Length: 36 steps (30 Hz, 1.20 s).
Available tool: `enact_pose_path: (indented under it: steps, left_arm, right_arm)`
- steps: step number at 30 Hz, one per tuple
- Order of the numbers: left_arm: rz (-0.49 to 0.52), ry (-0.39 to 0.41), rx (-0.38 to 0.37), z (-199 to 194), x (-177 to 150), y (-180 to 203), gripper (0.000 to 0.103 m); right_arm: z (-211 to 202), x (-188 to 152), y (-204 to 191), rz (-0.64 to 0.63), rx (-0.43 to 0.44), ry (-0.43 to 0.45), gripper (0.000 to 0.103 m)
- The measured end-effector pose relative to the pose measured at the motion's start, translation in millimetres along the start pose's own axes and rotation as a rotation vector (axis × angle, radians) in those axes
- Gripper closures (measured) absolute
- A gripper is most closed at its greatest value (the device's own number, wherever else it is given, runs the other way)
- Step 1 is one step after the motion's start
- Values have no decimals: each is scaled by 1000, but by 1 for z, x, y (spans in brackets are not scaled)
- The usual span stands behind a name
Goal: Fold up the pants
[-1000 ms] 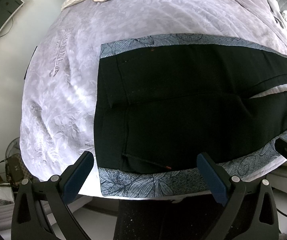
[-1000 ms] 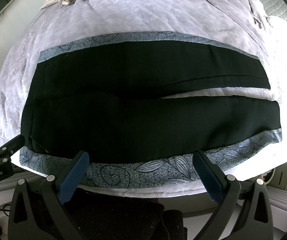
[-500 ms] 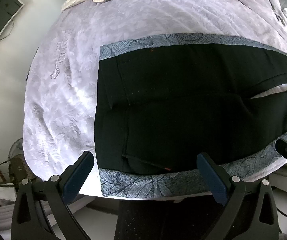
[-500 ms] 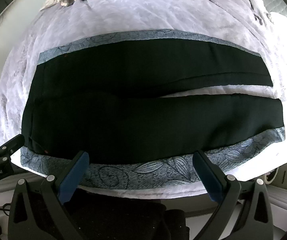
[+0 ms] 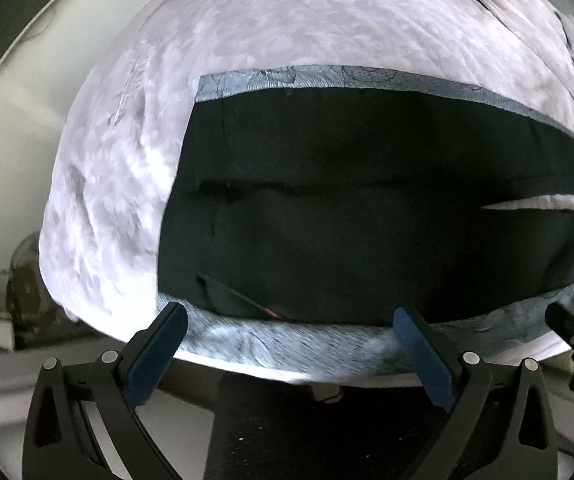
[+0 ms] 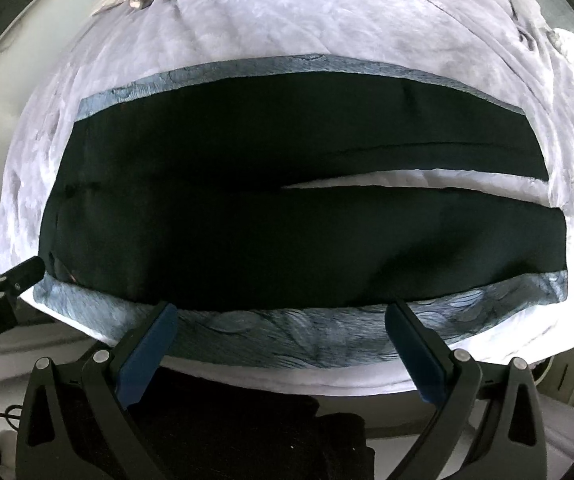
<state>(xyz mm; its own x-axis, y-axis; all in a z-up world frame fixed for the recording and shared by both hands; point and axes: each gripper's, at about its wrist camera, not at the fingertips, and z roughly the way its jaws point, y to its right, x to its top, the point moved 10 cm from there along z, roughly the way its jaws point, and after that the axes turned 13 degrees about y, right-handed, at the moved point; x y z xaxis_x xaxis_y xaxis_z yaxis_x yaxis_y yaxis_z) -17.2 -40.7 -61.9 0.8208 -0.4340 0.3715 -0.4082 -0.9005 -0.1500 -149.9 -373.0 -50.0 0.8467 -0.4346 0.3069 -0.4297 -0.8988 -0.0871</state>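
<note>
Bedspread (image 6: 327,32) carries flat black pants (image 6: 287,240), leg ends cropped in left view; both grippers' fingers (image 5: 159,356) spread wide, empty.

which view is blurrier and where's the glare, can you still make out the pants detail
Left wrist view: motion blur smears the patterned blue cloth; black pants nearly featureless. Right wrist view: sharper, bedspread washed out, white glare under the near edge; fisheye bends both.

Your pants (image 6: 295,232) are matt black cloth, smooth with faint seams. They lie on a blue-grey patterned cloth (image 6: 287,336) over a pale, slightly shiny bedspread (image 6: 327,28). Your fingers (image 5: 159,356) look like matt black plastic with blue pads.
</note>
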Motion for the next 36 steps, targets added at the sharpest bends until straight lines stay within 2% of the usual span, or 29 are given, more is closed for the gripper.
enact_pose_path:
  steps: [5,9,13,16,20,23,25,26,31,36]
  left_arm:
    - [-76,-23,-22,-5,-17,14,0]
    - [-108,-43,-26,-7,-24,14,0]
    - [-102,-23,-2,-4,-26,6,0]
    - [-71,-31,-21,10,-31,2,0]
    - [-64,-39,-72,32,-40,-4,0]
    - [-133,-53,-110,45,-50,-19,0]
    - [-170,-64,-131,53,-57,-28,0]
    - [-188,-80,-145,60,-62,-33,0]
    - [-265,-111,-231,77,-75,-43,0]
    - [-275,-108,-297,83,-75,-35,0]
  right_arm:
    - [2,-12,17,-48,26,-24,0]
    - [6,-20,23,-38,44,-46,0]
    - [10,-26,19,-22,63,-54,0]
    - [15,-27,13,3,84,-51,0]
    - [23,-28,-4,106,212,-29,0]
    - [31,-41,-17,238,364,-60,4]
    - [34,-56,-23,345,487,-88,29]
    - [38,-65,-23,390,511,-108,30]
    - [54,-96,-21,495,568,-127,30]
    - [75,-77,-42,616,722,-77,30]
